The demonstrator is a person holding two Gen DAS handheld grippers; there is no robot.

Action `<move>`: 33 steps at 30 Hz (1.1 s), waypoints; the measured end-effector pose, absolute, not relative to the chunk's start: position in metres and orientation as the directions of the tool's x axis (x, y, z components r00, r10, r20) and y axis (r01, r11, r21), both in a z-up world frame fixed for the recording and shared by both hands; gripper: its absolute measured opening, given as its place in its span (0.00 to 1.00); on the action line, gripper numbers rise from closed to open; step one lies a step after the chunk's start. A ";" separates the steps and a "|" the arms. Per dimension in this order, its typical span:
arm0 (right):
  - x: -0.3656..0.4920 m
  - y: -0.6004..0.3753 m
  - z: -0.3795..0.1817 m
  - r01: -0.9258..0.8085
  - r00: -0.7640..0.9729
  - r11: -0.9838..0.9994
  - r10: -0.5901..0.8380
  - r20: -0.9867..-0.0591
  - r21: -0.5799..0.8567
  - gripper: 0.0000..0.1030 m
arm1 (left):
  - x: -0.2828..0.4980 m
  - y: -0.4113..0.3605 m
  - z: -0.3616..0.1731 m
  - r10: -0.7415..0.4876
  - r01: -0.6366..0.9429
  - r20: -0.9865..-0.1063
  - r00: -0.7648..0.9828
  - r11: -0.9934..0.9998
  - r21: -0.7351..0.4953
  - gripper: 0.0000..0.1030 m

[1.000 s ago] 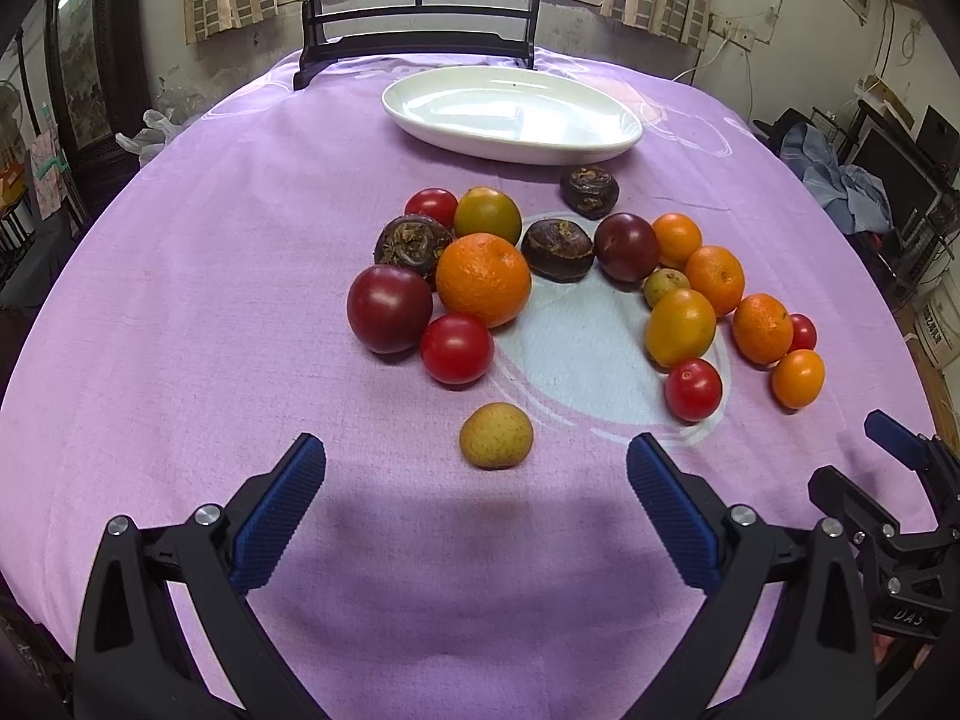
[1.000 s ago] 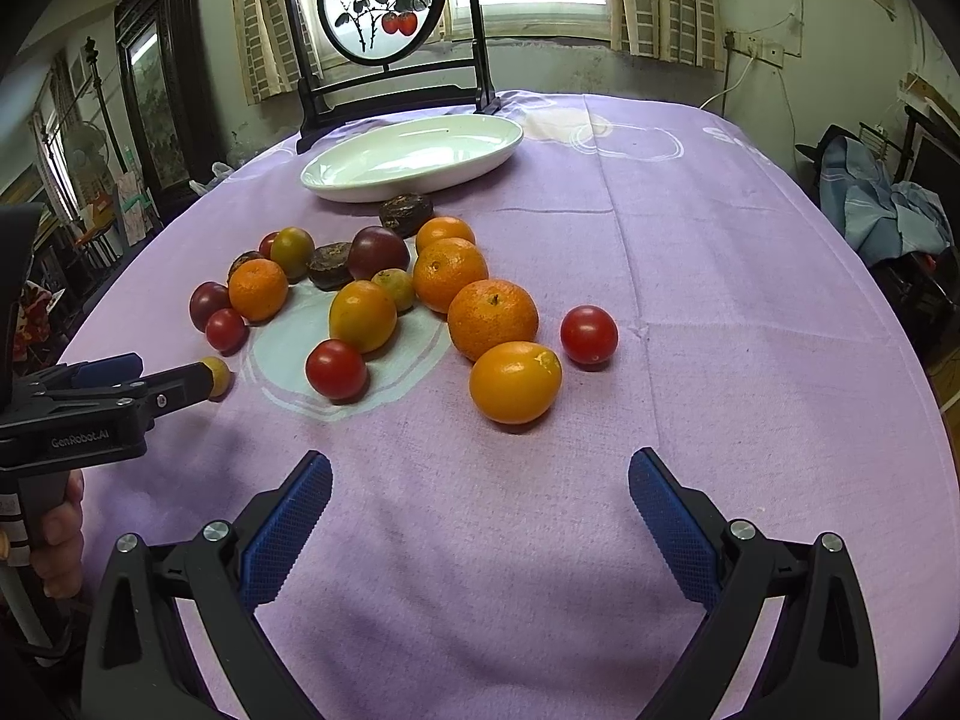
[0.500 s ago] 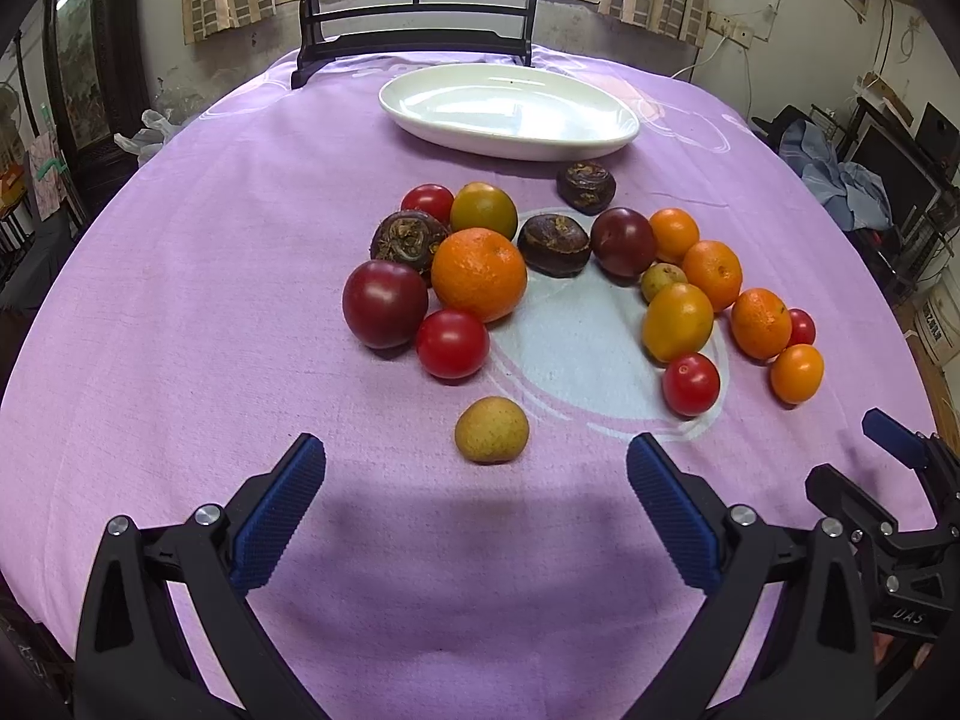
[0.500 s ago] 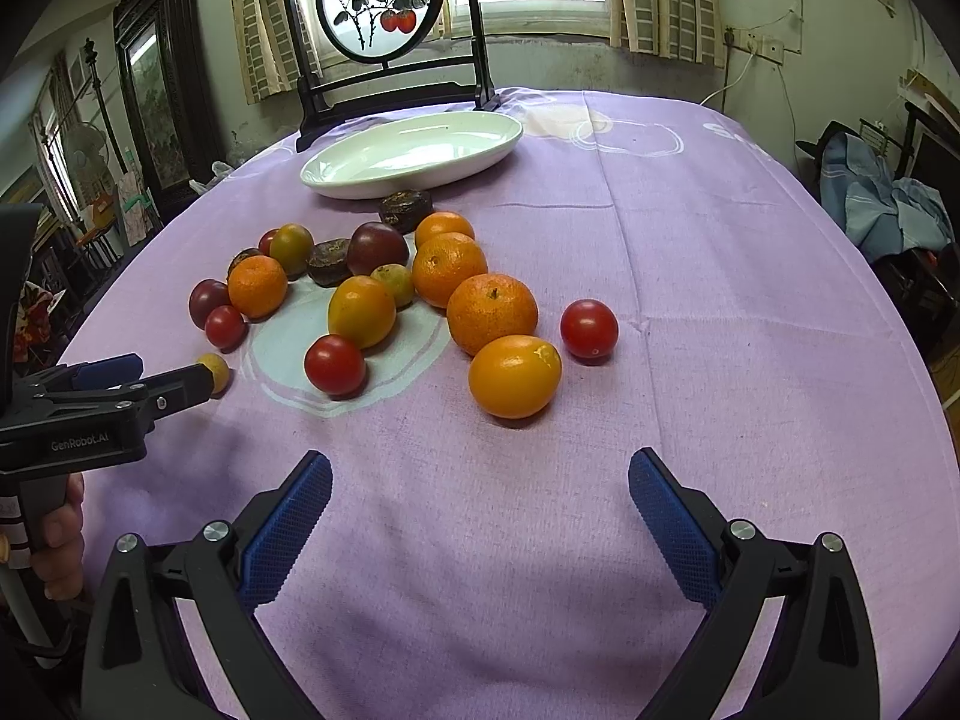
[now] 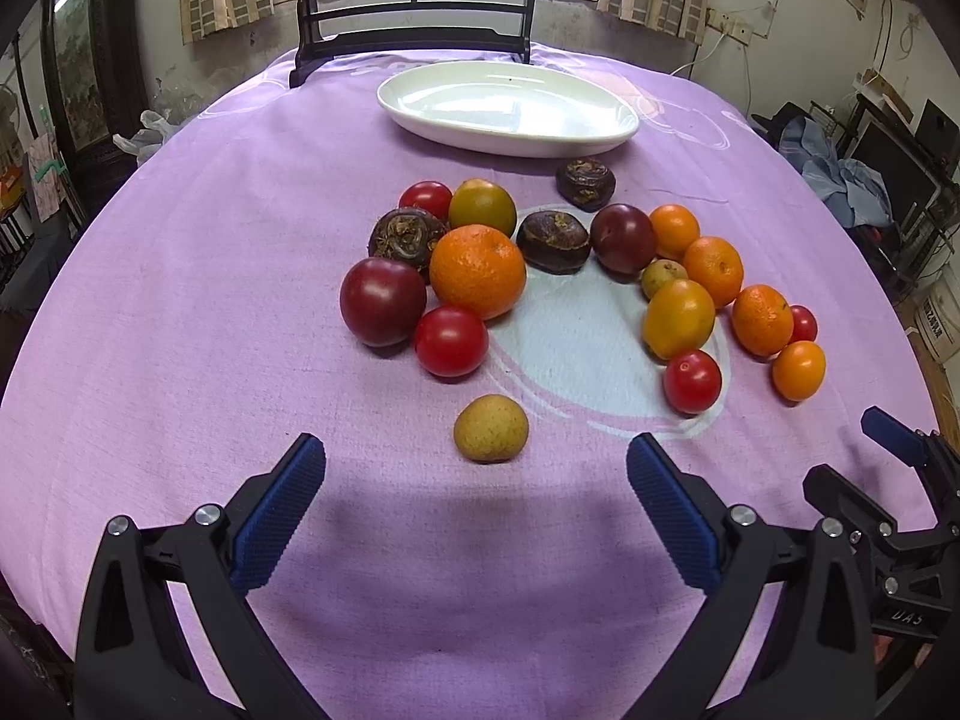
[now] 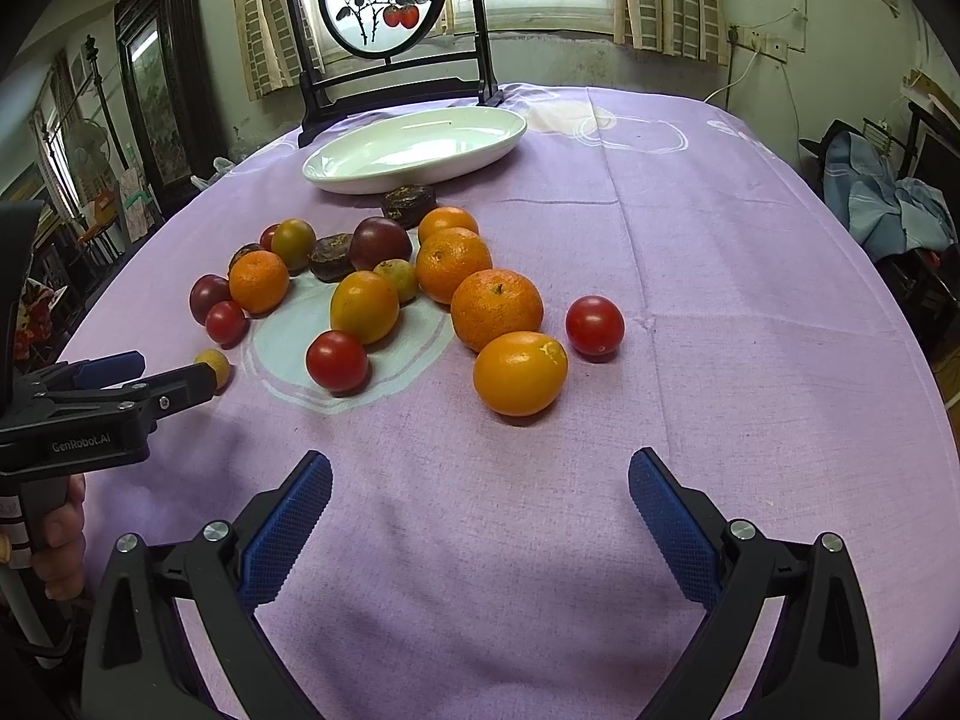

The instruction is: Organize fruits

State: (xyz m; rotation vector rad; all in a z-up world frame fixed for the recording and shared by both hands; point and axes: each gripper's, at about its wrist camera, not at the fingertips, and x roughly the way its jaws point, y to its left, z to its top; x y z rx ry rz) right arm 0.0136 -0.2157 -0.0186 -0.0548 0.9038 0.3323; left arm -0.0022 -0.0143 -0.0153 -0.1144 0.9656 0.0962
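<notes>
Both tongs gape wide and grip nothing: the left gripper [image 5: 477, 516] fills the lower frame of its view, the right gripper [image 6: 480, 519] likewise in its own. Under them spreads a purple tablecloth [image 5: 180, 312]. At upper centre sits a white oval dish [image 5: 507, 108], bare inside. Mid-frame lies the fruit cluster, led by a large orange [image 5: 478, 271], a dark plum [image 5: 383, 301], then a cherry tomato [image 5: 450, 341]. Nearest the left jaws, just beyond their tips, rests a small yellow-green fruit [image 5: 491, 428], apart from the cluster.
</notes>
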 end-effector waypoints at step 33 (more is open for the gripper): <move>0.011 -0.221 -0.023 -0.335 0.560 0.931 0.318 -0.765 0.142 0.97 | 0.009 -0.003 -0.034 -0.002 -0.153 -0.853 0.522 0.984 -0.095 0.69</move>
